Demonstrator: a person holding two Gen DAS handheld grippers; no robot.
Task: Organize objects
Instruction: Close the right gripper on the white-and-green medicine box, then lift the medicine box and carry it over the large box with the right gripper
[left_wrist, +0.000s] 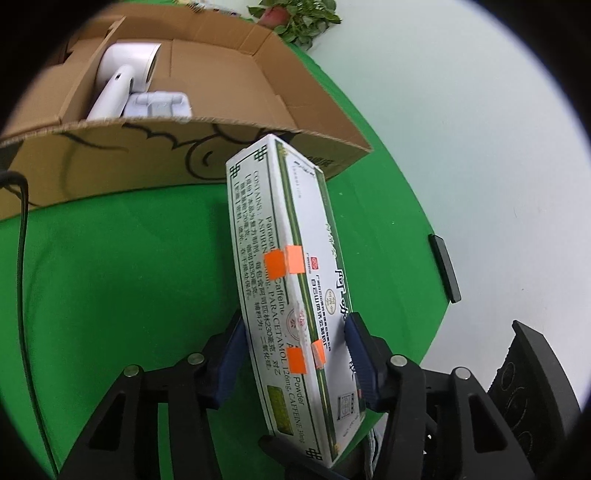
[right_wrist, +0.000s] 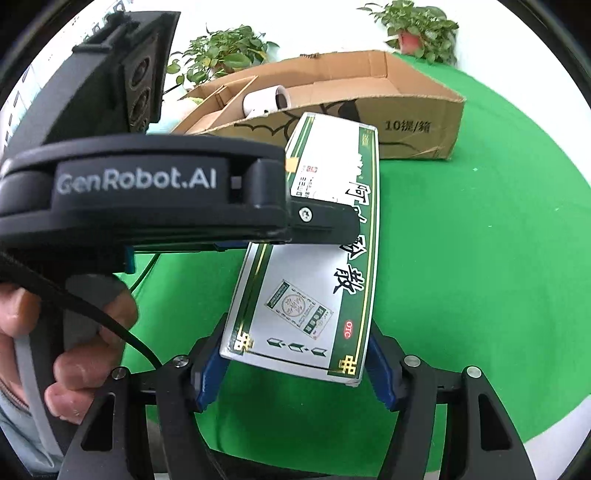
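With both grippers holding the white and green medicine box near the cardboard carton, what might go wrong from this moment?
1. The medicine box is tilted and both the left gripper and the right gripper hold it; if the hands pull apart or twist, it may slip or crumple.
2. Its far end sits close to the cardboard carton wall and may bump it.
3. The white device already lies inside the carton, so the box may land on it.

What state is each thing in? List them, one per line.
medicine box: closed, taped with orange tabs, lifted off the green table, tilted.
left gripper: shut on the medicine box.
right gripper: shut on the medicine box's near end.
cardboard box: open, flaps up, standing on the table.
white device: lying inside the cardboard box.
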